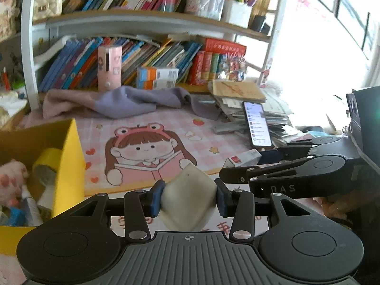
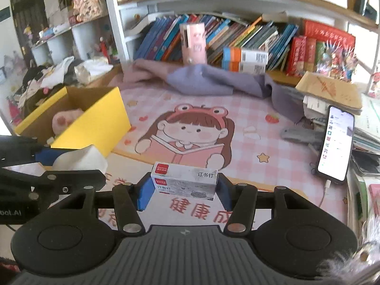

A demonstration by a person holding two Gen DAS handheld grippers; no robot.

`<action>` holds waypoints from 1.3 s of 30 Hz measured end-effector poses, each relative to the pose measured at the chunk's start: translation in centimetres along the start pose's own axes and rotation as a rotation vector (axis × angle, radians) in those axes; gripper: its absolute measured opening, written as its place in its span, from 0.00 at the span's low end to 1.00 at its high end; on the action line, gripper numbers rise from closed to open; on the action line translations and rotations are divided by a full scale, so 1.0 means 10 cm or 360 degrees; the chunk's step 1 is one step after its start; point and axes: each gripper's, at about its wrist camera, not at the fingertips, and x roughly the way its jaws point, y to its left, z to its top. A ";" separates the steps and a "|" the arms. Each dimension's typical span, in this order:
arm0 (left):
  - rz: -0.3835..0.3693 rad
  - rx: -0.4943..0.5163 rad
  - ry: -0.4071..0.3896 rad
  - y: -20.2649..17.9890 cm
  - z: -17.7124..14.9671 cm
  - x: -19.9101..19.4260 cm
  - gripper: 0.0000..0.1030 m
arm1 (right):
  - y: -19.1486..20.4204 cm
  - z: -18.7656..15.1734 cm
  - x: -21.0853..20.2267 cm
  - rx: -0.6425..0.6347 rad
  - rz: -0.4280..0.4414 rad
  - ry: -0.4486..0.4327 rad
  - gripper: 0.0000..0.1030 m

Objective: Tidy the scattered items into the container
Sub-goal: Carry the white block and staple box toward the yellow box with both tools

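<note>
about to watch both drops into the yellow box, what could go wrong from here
The left hand-held gripper pinches the soft white eraser by its corners, so it may twist free. The right hand-held gripper, holding the staple box, is close beside it; they could collide at the yellow box.

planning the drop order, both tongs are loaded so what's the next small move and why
Probably carry the left tongs leftward over the yellow box and release there. They are clamped on the white eraser, and the open box sits close on their left with toys already inside. The right tongs, clamped on the staple box, are farther from it and can follow.
</note>
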 end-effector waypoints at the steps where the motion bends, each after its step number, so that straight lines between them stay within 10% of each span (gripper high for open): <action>1: -0.0008 0.0001 -0.0006 0.04 -0.04 -0.06 0.41 | 0.07 -0.01 -0.03 0.0006 -0.0012 -0.0011 0.51; 12: 0.0043 0.0149 -0.0012 0.37 -0.50 -0.71 0.41 | 0.89 -0.34 -0.32 0.0012 -0.0241 -0.0020 0.51; 39: 0.0149 0.0003 -0.0057 0.93 -1.16 -1.69 0.41 | 2.31 -0.67 -0.54 -0.0185 -0.0049 -0.0017 0.51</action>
